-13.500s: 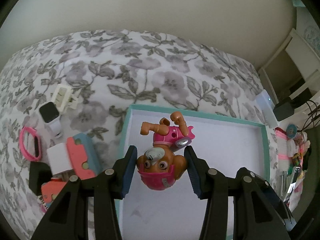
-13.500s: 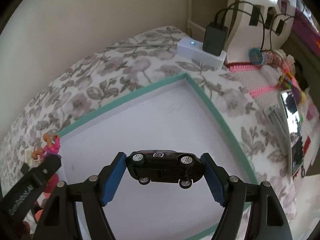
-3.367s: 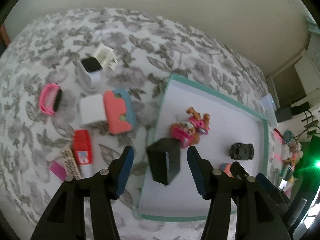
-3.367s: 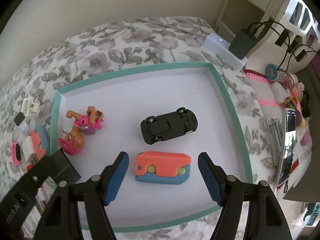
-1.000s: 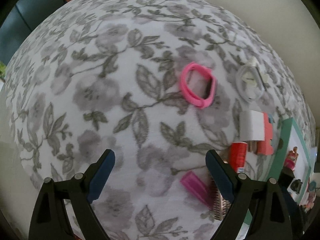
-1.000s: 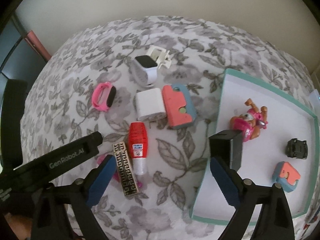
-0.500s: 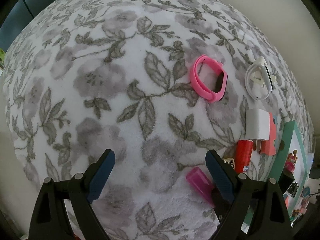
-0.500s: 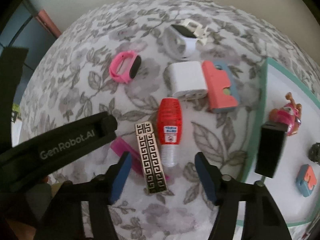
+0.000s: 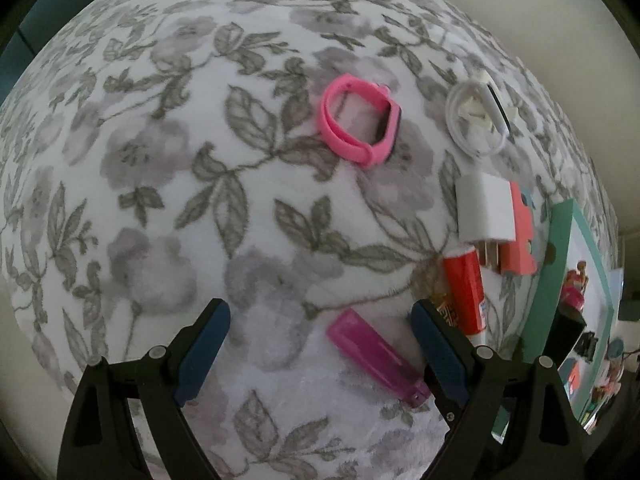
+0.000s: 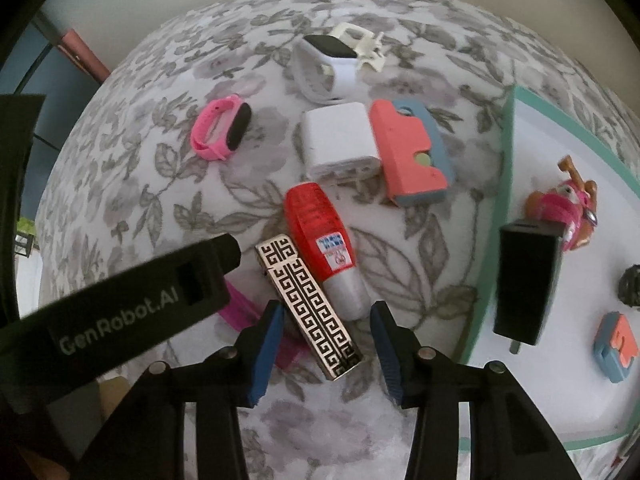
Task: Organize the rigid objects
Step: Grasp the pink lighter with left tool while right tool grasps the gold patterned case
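Note:
My right gripper (image 10: 328,330) points down over a silver lighter with a black key pattern (image 10: 308,304). Its jaws are closing, with the lighter and the white end of a red bottle (image 10: 320,232) between them; gaps still show on both sides. My left gripper (image 9: 320,328) stands open just above the floral blanket. A magenta clip (image 9: 372,356) lies between its fingers, close to the right one. The teal-rimmed tray (image 10: 506,200) at the right holds a black box (image 10: 524,280), a pink dog toy (image 10: 568,208), a black car (image 10: 632,284) and a coral-blue block (image 10: 616,344).
On the blanket lie a pink wristband (image 10: 222,132), a white watch (image 10: 328,68), a white charger (image 10: 340,144) and a second coral-blue block (image 10: 412,156). The left gripper's black body (image 10: 132,308) crosses the lower left of the right wrist view.
The right gripper's jaws have narrowed and it has sunk over the patterned lighter. The left gripper has shifted so the magenta clip now lies between its fingers.

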A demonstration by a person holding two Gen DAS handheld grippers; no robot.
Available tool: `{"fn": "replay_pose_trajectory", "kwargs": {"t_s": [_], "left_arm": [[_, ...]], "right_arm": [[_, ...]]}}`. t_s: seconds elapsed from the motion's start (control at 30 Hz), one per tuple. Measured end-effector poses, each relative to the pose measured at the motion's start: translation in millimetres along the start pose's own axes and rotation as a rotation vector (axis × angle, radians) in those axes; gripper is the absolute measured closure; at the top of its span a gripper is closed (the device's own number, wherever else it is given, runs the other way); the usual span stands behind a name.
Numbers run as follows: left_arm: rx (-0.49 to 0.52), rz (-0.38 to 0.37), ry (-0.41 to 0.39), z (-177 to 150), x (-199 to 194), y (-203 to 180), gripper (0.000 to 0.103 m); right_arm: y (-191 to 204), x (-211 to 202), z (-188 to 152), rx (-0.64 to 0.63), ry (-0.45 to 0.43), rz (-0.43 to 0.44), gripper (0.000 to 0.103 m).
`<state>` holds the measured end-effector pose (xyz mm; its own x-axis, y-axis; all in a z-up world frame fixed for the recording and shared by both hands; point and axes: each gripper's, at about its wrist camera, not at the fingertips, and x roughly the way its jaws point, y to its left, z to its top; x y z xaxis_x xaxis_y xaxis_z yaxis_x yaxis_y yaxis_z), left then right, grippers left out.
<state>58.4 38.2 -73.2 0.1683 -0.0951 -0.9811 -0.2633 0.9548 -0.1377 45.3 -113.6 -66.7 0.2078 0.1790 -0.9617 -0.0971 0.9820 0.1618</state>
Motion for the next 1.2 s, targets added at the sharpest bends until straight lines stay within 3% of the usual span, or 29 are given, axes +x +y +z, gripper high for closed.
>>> {"fn": "replay_pose_trajectory", "kwargs": {"t_s": [0.4,0.93,1.2], "left_arm": [[0.108,0.077,0.021,-31,11,-33,0.011],[0.196,0.144,0.001,-50,7,-37,0.011],[0.198,0.085,0.067,-52,11,-30,0.011]], "right_arm": [[-33,-10,-17,0.029,0.028,0.021,0.056],[-13,-8,-31,-0.035,0.058,-0.035,0.056],[1,-3,-37,-0.058,0.078,-0.039,0.056]]}}
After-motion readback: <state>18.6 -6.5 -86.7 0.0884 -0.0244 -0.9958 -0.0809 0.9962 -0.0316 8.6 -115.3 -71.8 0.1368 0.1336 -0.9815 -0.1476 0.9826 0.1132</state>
